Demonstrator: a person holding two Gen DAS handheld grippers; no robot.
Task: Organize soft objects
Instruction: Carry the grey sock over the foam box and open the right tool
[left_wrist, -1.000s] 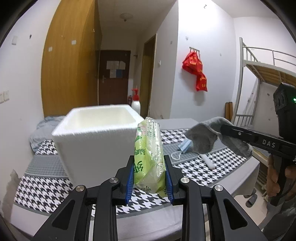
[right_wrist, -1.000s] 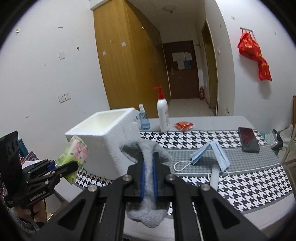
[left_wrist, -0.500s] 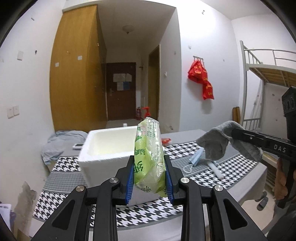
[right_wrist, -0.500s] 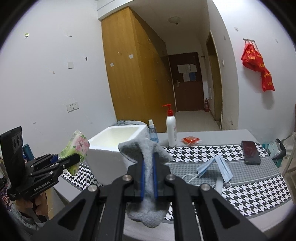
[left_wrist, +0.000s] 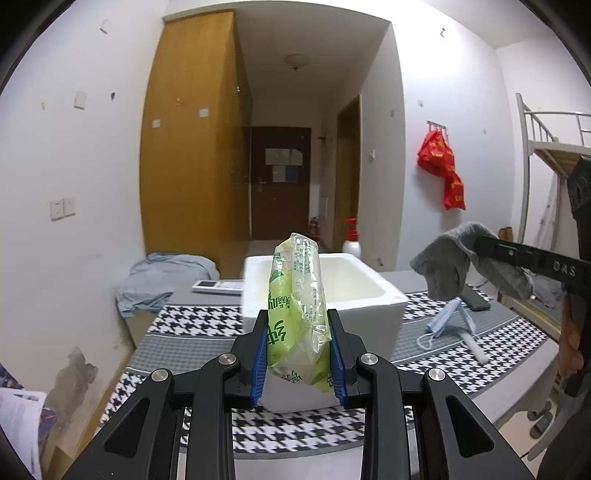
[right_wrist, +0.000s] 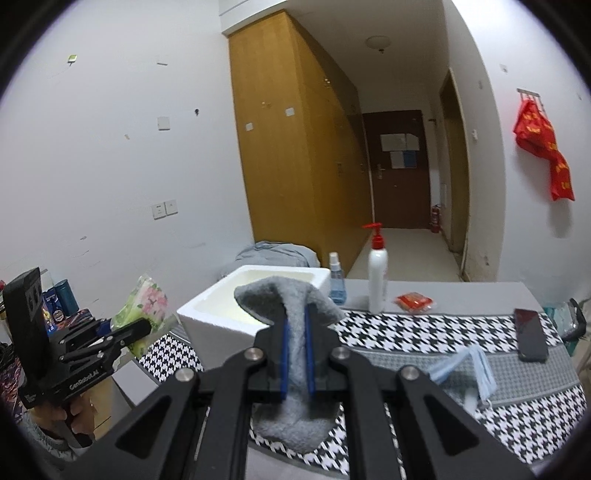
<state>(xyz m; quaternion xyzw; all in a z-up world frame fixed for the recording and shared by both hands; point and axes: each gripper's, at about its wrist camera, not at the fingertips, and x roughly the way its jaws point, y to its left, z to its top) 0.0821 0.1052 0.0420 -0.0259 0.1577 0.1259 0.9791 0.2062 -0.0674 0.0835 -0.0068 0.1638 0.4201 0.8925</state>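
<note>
So both hands are loaded right now: the left claw (left_wrist: 297, 354) is pinching a green pack of tissues (left_wrist: 297, 302) upright between its blue pads, and the right claw (right_wrist: 295, 354) is squeezed tight on a grey fuzzy sock (right_wrist: 291, 332) that flops out above and below the jaws. Everything here is relative to the white foam box (left_wrist: 369, 295) sitting open-topped on the desk (left_wrist: 480, 369) with the houndstooth cloth. Both items are up in the air on the near side of the box, the tissue pack roughly in front of it and the sock off toward its right, neither one over the opening yet as far as I can tell. Looks to me like the carry step, with the box as the drop spot for the soft stuff. Next move, I'd guess, is bringing each claw forward until its load is above the box's opening, then letting go so it falls inside rather than catching on the rim. The sock hangs low, so it probably needs a bit of clearance over the near wall. There's a blue face mask (left_wrist: 447, 325) lying on the desk to the right of the box, probably also due to go in. The phone (right_wrist: 530, 334) farther right of the box and the pump bottle (right_wrist: 377, 273) behind it aren't soft, so I'd leave those.
</note>
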